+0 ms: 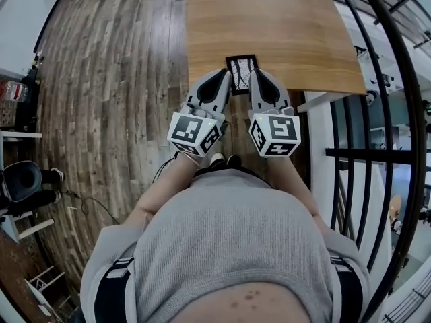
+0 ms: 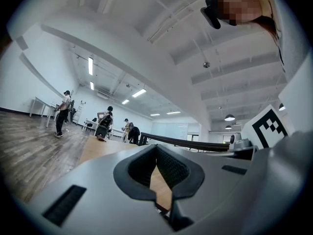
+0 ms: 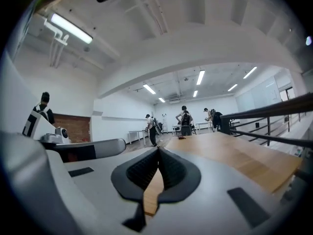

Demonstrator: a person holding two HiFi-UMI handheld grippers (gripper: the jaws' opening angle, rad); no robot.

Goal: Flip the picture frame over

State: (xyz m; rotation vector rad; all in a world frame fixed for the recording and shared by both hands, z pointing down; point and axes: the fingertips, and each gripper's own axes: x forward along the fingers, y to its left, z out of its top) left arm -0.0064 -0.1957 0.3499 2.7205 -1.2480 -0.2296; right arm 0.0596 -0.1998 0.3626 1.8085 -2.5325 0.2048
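A small black-edged picture frame (image 1: 241, 71) sits at the near edge of the wooden table (image 1: 283, 25), picture side towards me. My left gripper (image 1: 227, 75) is close against the frame's left edge and my right gripper (image 1: 255, 73) against its right edge. I cannot tell whether either one touches it. In the left gripper view the fingertips (image 2: 156, 149) meet, with nothing between them and only tabletop showing through the gap. The right gripper (image 3: 158, 151) is likewise shut and empty in its own view. Both point level along the table.
A black metal railing (image 1: 377, 113) runs along the right, close to the table's right side. Wood-plank floor (image 1: 114, 99) lies to the left, with a chair (image 1: 23, 180) at the far left. Several people stand far off (image 3: 186, 119) in the room.
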